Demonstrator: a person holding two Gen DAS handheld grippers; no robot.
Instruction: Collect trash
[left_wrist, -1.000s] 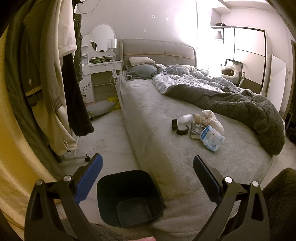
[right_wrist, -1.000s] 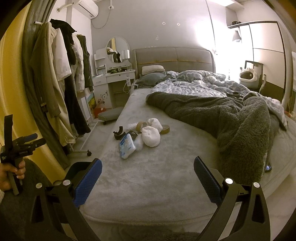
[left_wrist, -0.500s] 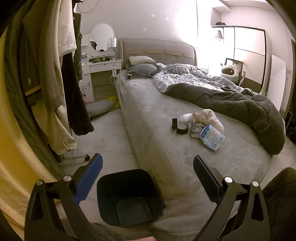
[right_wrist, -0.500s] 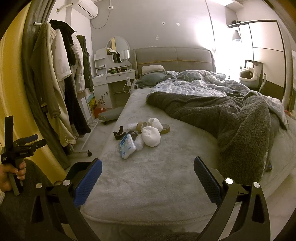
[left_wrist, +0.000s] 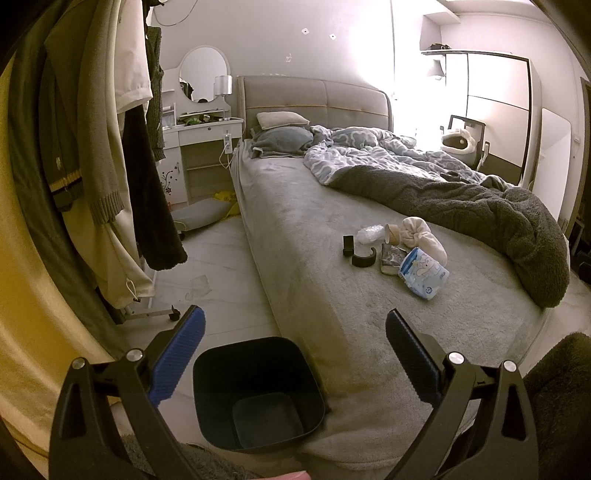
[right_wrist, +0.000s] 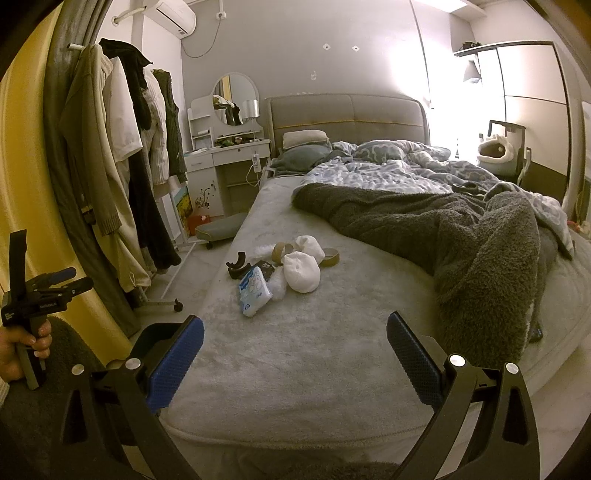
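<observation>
**Both grippers spread wide, nothing held**

Your left gripper (left_wrist: 295, 354) sits low in its own view with its two blue-padded fingers (left_wrist: 177, 354) splayed far apart, nothing between them. Your right gripper (right_wrist: 295, 354) shows the same stance: fingers (right_wrist: 415, 360) wide, gap empty. From the right wrist camera you can see your left hand (right_wrist: 22, 350) at the frame's left edge, wrapped around the left gripper's handle, the tool held upright and pointing forward.
</observation>
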